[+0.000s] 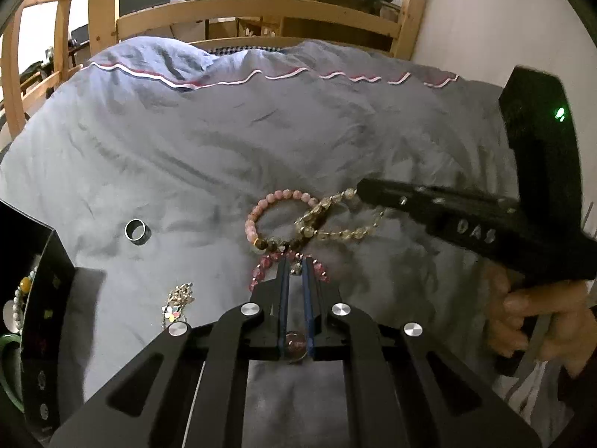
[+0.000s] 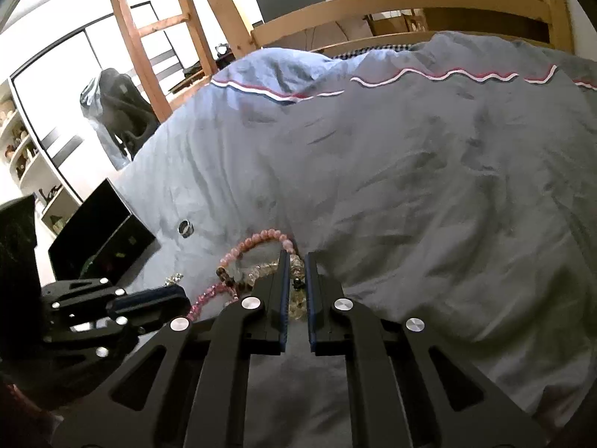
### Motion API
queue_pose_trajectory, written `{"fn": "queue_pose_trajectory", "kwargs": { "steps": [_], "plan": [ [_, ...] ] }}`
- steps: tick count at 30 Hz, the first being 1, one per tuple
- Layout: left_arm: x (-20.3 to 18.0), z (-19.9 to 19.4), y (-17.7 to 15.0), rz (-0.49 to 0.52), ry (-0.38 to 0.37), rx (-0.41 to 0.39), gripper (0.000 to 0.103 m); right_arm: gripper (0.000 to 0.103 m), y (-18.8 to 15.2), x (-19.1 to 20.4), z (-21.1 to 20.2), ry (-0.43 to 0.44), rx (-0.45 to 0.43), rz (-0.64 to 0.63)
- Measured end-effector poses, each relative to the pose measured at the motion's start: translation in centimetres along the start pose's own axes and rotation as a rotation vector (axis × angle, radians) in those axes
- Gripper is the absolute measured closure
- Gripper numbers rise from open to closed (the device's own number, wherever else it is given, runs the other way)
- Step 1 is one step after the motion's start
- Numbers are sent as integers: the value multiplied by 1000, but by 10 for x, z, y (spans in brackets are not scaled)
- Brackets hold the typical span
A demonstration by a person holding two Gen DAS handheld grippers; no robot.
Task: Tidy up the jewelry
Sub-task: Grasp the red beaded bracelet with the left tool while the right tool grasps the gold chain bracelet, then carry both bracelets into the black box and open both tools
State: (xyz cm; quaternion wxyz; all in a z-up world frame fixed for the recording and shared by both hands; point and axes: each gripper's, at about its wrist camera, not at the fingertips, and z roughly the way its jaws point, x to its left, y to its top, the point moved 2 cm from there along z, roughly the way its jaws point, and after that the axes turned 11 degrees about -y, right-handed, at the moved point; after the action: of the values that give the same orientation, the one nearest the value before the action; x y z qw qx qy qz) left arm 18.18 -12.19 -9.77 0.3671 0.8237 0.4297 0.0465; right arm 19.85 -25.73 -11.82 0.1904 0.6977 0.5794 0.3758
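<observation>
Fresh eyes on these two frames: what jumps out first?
A tangle of beaded bracelets on the grey-blue duvet, with both grippers closing in: the left gripper astride the dark pink beads, the right gripper over the yellowish ones. A silver ring lies apart, leftward.

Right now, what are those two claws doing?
Left gripper shut on dark pink bracelet. Right gripper shut on yellowish bead bracelet. Bracelets tangled together; ring lies apart.

**Jewelry on a grey-blue quilt**

A wrinkled grey-blue quilt (image 1: pixel 224 142) covers the bed. On it lie a silver metal ring (image 1: pixel 136 230), a pale pink bead bracelet (image 1: pixel 261 212), a yellowish clear bead bracelet (image 1: pixel 347 229), a small gold flower chain (image 1: pixel 178 298) and a black open jewelry box (image 2: pixel 100 239).
</observation>
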Motion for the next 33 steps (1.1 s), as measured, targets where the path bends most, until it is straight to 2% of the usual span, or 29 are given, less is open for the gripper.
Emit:
{"fn": "queue_pose_trajectory", "kwargs": {
  "steps": [3,6,7,8,9,10,12,14,17,20,26,33],
  "plan": [
    [1,2,0,-7,7,3,97,94,3,0,-5,11,-25,9],
    [2,2,-2,-2,61,9,96,94,4,0,-8,8,-33,6],
    [3,4,-4,2,69,14,86,94,4,0,-8,11,-32,8],
    [3,6,-6,-1,68,25,51,94,3,0,-6,13,-26,8],
    [4,9,-8,-8,73,34,29,94,3,0,-6,13,-22,6],
    [3,10,-11,0,93,18,15,94,2,1,-4,13,-14,2],
    [-2,17,-14,44,119,39,19,94,1,2,-2,16,-8,0],
    [-1,23,-16,39,101,76,60,94,0,3,-3,19,-8,-3],
    [10,23,-16,-23,57,96,89,94,1,1,-3,19,-12,1],
    [17,13,-8,-64,33,64,95,94,1,0,-4,20,-15,10],
    [12,-11,7,-64,9,-12,95,94,3,2,-10,28,-37,15],
    [10,-18,11,-59,14,-22,95,94,7,4,-25,36,-69,24]
  ]
}}
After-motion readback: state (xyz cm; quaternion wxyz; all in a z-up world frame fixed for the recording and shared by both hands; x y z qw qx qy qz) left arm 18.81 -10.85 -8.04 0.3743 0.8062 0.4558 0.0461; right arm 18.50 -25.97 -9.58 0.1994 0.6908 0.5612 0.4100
